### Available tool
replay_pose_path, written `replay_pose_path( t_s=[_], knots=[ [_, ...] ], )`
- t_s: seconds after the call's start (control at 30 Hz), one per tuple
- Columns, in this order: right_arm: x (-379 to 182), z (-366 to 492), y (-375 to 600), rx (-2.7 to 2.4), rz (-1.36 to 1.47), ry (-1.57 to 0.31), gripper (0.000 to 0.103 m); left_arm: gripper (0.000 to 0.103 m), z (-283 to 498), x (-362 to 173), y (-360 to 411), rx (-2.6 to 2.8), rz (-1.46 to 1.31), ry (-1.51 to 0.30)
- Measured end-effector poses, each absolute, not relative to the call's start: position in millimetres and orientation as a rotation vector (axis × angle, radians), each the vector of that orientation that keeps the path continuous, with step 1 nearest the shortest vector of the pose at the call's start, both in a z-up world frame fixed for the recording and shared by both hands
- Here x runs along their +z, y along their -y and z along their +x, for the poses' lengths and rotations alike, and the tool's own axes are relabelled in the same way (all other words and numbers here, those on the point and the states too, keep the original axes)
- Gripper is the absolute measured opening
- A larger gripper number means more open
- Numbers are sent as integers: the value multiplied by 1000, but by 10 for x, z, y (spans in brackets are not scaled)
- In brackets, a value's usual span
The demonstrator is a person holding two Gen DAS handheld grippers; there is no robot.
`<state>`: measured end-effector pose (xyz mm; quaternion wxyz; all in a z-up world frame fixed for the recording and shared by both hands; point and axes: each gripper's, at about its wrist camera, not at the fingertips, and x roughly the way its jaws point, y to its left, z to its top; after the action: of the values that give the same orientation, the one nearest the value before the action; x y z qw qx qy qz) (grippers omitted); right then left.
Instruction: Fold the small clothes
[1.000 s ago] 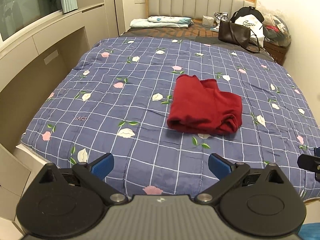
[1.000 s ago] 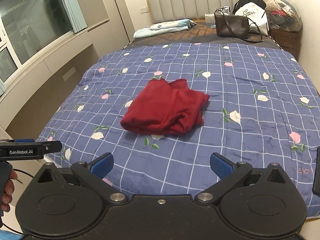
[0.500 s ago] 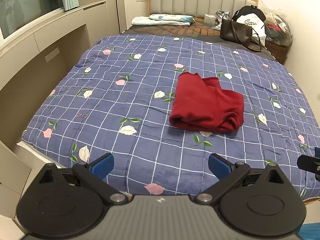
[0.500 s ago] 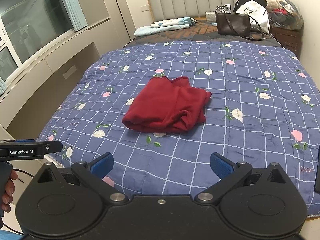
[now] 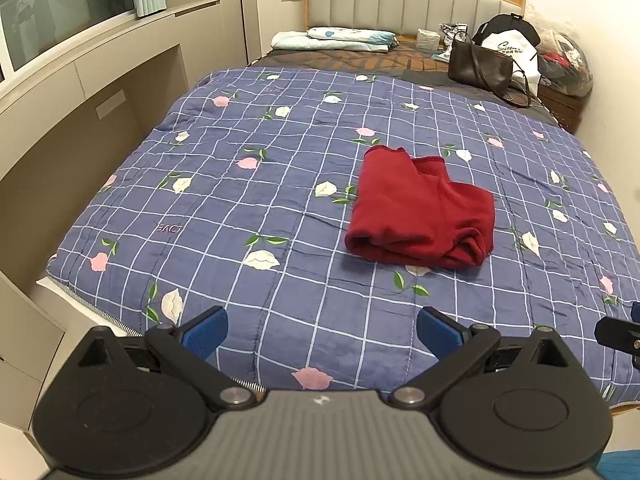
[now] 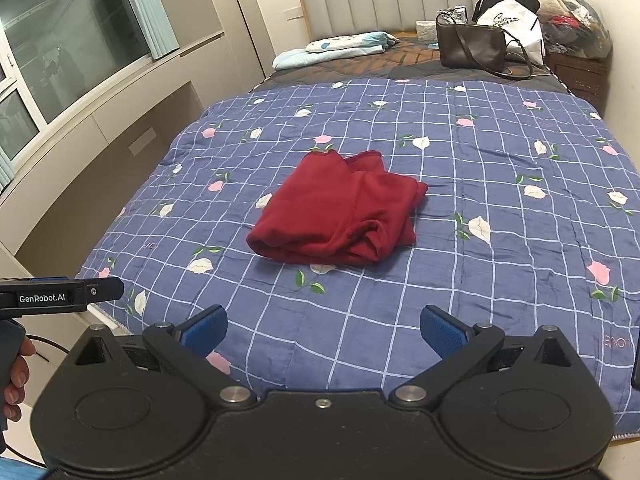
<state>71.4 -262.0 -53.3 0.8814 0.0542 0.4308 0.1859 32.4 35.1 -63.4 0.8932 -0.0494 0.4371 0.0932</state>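
Lying loosely folded mid-bed on the blue checked floral quilt (image 5: 248,200), the soft, light dark-red knit garment (image 5: 420,212) is looking limp and slip-prone — best pinched at its rolled near edge — while both tongs, left (image 5: 322,330) and right (image 6: 323,330), are hovering spread wide and empty.

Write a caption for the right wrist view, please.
Open right gripper faces a folded red garment lying on the floral blue quilt.

The left gripper (image 6: 60,298) carries a white "GenRobot.AI" label on its side, the blue quilt (image 5: 280,184) has "LOVE" stitched upside down near its left and right edges, and the white bag (image 6: 508,26) bears illegible script
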Motion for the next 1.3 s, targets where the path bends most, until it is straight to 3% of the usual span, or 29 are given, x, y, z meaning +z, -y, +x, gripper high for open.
replay_pose_path(
  t_s=[1.3],
  knots=[
    [-566,784,2624,401,115,-903,102,102,443,-643,-296,238,-118,-961]
  ],
)
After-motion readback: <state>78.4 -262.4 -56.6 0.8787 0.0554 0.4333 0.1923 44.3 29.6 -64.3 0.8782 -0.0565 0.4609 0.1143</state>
